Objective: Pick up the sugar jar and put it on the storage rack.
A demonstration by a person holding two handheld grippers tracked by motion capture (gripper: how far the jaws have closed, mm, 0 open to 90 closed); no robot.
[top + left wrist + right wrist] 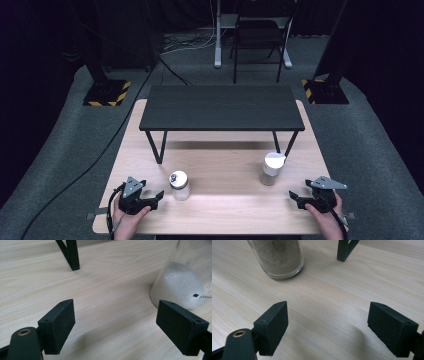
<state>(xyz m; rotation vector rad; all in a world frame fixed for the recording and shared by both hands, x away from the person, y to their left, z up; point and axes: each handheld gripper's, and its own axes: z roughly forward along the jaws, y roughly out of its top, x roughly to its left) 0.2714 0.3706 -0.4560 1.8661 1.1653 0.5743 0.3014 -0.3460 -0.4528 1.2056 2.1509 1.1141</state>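
A small glass flask (179, 185) with white powder stands on the wooden table (225, 200) near the front left; its wide base (182, 282) sits just beyond the right jaw in the left gripper view. A taller glass jar (272, 168) with a white lid holds sandy powder (278, 255) at the right. My left gripper (156, 196) rests open beside the flask, nothing between its jaws (115, 325). My right gripper (295, 198) rests open near the front right, jaws (327, 327) empty, with the jar ahead and to the left of them.
A low black shelf (221, 107) on thin legs spans the table's back half; one leg (71, 255) stands ahead of the left gripper, another (345, 248) ahead of the right. A folding chair (260, 35) and floor cables lie beyond the table.
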